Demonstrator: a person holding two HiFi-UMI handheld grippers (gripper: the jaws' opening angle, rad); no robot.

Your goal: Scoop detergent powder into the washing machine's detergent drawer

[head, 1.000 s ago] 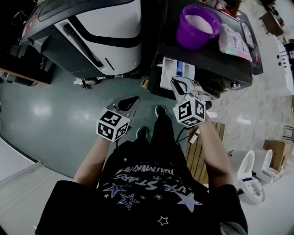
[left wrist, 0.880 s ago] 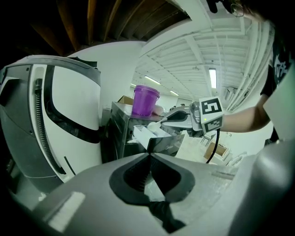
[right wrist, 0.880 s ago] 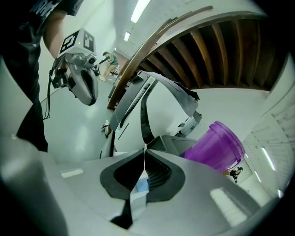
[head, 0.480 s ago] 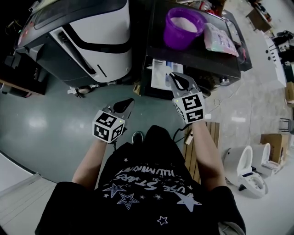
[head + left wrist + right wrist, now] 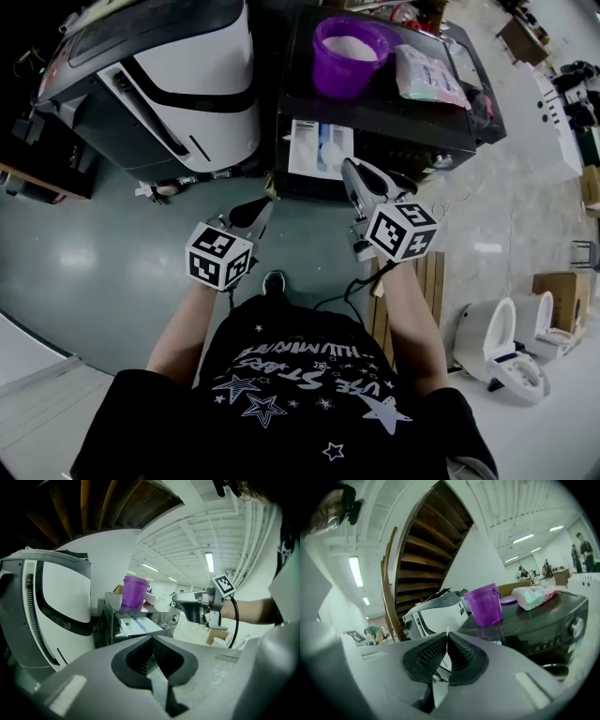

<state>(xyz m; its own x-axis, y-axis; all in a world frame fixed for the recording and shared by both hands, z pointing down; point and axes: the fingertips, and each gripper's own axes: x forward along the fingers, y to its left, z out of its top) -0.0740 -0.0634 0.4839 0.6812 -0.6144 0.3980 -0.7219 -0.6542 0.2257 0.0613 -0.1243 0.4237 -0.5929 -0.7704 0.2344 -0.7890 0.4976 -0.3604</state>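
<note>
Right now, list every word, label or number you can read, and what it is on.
"STARS": black shirt, upside down; its other words are unclear.
Packet print: too small to read.
Washing machine's panel labels: blurred.

Right hand-held gripper (image 5: 352,174): drawn off the detergent drawer (image 5: 314,150), now at its 4 o'clock.
Detergent drawer: uncovered, whole top showing.
Purple tub (image 5: 339,81): shifted toward 10 o'clock in view.

White-grey appliance (image 5: 187,66) upper left — wooden slats (image 5: 433,277) on floor, white toilet (image 5: 480,333) near them, right side.
</note>
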